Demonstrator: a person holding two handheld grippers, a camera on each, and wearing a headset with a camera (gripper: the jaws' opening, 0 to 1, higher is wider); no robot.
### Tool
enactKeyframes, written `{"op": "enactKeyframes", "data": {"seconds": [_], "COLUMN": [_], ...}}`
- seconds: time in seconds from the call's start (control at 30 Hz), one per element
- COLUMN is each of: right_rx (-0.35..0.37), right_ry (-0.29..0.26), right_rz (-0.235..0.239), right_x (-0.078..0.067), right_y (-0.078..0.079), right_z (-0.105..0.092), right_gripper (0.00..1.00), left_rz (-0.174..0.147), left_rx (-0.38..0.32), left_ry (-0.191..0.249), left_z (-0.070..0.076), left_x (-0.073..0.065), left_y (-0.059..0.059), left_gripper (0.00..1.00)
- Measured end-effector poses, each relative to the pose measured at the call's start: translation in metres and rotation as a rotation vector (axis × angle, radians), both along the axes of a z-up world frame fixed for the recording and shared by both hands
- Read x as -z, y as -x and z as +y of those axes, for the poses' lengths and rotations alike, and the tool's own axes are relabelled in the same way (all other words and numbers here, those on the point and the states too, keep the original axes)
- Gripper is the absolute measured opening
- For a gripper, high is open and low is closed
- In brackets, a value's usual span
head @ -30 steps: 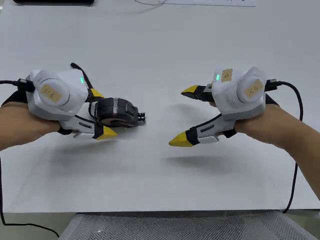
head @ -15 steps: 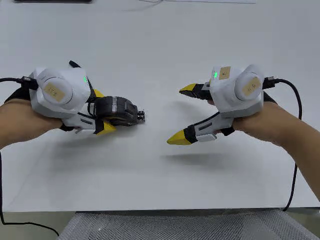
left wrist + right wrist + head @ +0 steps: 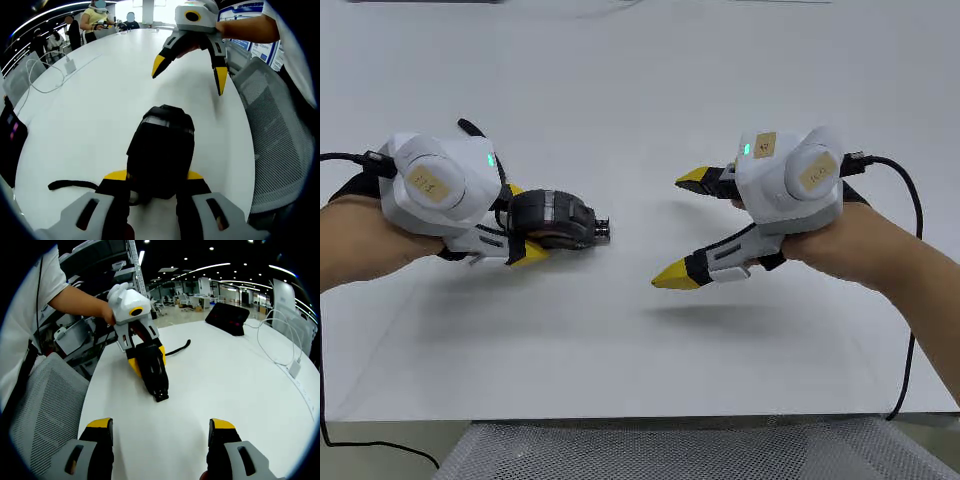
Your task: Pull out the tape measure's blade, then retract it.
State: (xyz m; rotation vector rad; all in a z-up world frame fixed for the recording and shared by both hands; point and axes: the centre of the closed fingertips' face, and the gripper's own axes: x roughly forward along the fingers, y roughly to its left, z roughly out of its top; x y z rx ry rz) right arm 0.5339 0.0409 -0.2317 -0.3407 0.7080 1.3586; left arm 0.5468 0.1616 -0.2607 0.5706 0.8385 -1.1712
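A black and grey tape measure [image 3: 554,221] lies on the white table, its blade tip [image 3: 604,231] pointing right, with no blade drawn out. My left gripper [image 3: 518,222] is shut on the tape measure's [image 3: 161,150] body from both sides, its yellow fingertips [image 3: 116,175] pressed against the case. My right gripper [image 3: 684,228] hovers open a short way to the right of the blade tip, jaws wide apart, holding nothing. From the right gripper view the tape measure [image 3: 153,371] sits straight ahead beyond the open right gripper [image 3: 159,424].
A black wrist strap [image 3: 177,348] trails from the tape measure across the table. Cables run from both grippers off the table sides [image 3: 910,260]. A mesh chair seat [image 3: 670,452] sits below the table's near edge. A dark device [image 3: 227,317] and white cable lie farther off.
My right gripper has edged slightly left toward the tape measure. My left gripper has closed a little tighter on the case and stays in place.
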Motion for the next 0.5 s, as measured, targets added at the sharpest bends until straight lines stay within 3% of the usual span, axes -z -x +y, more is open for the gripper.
{"op": "enactKeyframes", "data": {"seconds": [0.5], "right_rx": [-0.006], "right_ry": [-0.001], "right_rz": [0.0], "right_x": [0.0019], "right_y": [-0.0002], "right_z": [0.0025], "right_gripper": [0.75], "left_rz": [0.012], "left_rx": [0.021], "left_ry": [0.004], "left_z": [-0.0011], "left_x": [0.0001], "left_y": [0.0009], "left_gripper": [0.3]}}
